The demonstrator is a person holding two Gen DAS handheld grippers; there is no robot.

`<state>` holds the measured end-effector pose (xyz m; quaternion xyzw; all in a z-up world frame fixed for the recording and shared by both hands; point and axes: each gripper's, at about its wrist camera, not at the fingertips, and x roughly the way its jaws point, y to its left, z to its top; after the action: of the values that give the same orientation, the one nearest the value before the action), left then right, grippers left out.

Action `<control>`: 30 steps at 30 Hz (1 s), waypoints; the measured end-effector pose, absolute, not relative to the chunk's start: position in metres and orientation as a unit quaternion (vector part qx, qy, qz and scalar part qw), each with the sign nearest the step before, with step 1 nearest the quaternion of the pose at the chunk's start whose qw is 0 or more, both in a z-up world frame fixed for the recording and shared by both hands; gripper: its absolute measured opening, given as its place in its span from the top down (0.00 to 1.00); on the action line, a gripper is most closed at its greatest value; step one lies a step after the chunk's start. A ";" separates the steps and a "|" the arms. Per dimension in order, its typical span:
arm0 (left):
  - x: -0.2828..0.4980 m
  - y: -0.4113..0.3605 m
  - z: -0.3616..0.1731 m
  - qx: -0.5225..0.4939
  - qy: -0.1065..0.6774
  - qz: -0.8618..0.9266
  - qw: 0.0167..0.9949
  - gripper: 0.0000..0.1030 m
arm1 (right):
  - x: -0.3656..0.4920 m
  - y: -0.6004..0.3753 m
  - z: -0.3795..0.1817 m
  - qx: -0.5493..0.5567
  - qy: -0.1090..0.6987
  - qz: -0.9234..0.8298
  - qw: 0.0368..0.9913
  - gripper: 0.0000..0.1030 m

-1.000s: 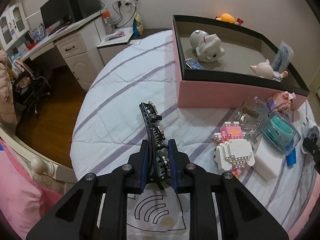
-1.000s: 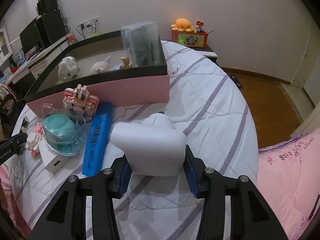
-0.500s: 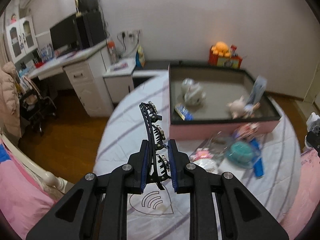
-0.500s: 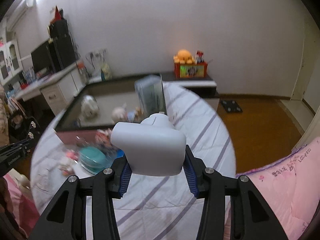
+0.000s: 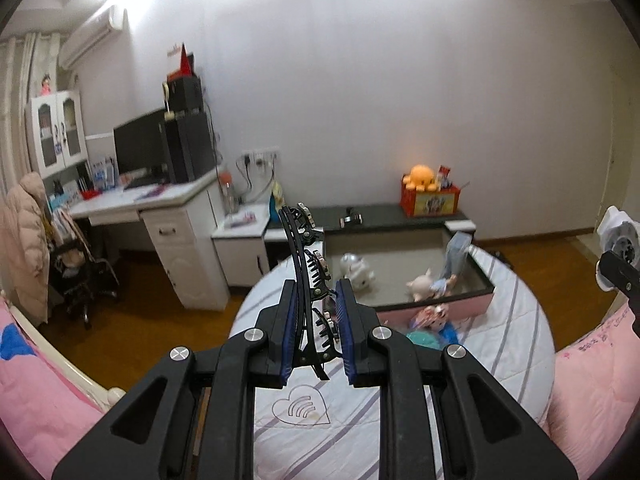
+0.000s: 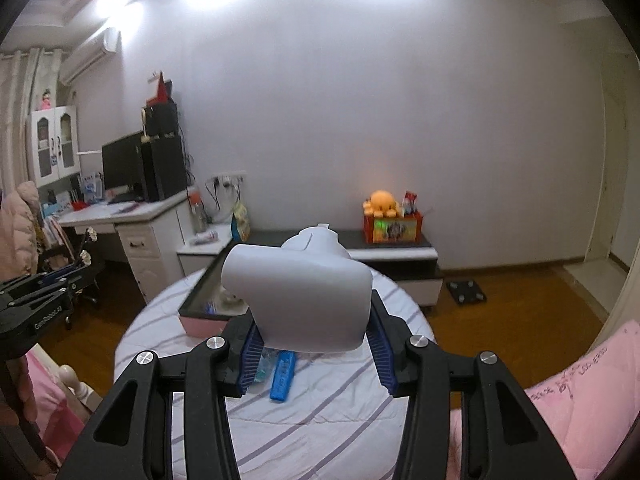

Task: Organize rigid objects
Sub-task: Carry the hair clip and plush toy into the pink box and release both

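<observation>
A: Both grippers raised since 1.0 s ago. Count?
B: Left gripper (image 5: 316,320) pinches one black toothed hair clip (image 5: 306,264); right gripper (image 6: 316,350) clamps one white plastic device (image 6: 298,292), above the striped bed (image 6: 320,412).

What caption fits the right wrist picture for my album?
Right gripper holds a white plastic gadget high above the striped bed, its jaws shut on it.

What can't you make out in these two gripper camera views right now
- Right wrist view: the white device held in the right gripper hides most of the pink box behind it.
- Left wrist view: the toys in front of the box are blurred and partly behind the left gripper and its black hair clip.
- Left wrist view: the right frame edge cuts off the white device.
</observation>
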<state>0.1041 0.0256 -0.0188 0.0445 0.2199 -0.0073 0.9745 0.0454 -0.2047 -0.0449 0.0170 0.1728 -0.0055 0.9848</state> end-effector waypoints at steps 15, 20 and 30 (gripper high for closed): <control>0.069 0.021 0.008 0.036 0.159 -0.035 0.986 0.81 | 0.022 -0.188 -0.025 0.006 0.117 0.017 0.993 0.54; 0.071 0.018 0.006 0.036 0.157 -0.038 0.986 0.81 | 0.023 -0.189 -0.027 0.007 0.121 0.019 0.992 0.54; 0.096 0.010 -0.002 0.044 0.173 -0.043 0.983 0.81 | 0.037 -0.192 -0.030 0.010 0.130 0.014 0.991 0.54</control>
<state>0.0956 0.0099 -0.0025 0.0441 0.1730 -0.0432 0.9830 0.0368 -0.1919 -0.0301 0.0102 0.1295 0.0144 0.9914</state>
